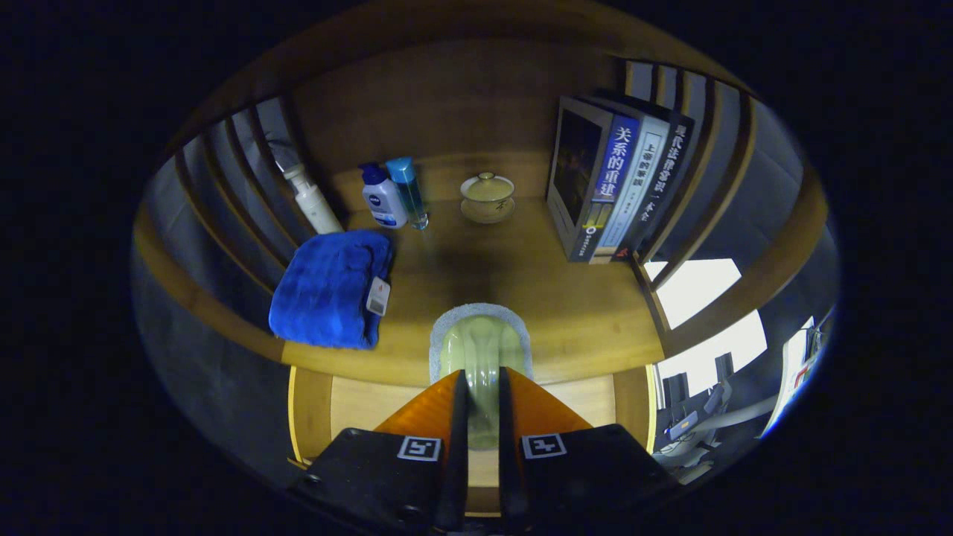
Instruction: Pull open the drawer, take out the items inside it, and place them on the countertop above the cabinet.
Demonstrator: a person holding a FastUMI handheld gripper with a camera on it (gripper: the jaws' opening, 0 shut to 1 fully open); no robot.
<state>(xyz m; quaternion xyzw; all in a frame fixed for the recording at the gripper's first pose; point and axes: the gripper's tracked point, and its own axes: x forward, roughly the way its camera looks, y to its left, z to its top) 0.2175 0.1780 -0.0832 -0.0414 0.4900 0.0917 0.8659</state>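
Gripper [482, 387] fingers nearly together, pinching a pale green cloth [480, 350] with a grey trim; both fingers press its sides. Cloth runs up between the fingers and its front end sits just ahead of the tips, over the near edge of the countertop [521, 275]. Can't tell whether it already rests on the wood or hangs just above it.

Progress, as I read it:
- Drawer [357, 406] is open below the fingers; its light wood bottom shows on both sides of them, nothing visible on it. The middle is hidden by the gripper.
- Blue towel [327, 289] lies on the countertop, left of and beyond the fingers. Possibly an item already moved; can't confirm.
- Green cloth is mid-transfer, so release onto the countertop is what's left for it.
- Then check the hidden part of the drawer for more items.

Pose: gripper points forward and down across the drawer toward the countertop, roughly centred on it. Well beyond the tips: bottles [394, 195], a lidded cup [488, 197], and books [618, 182] to the right.
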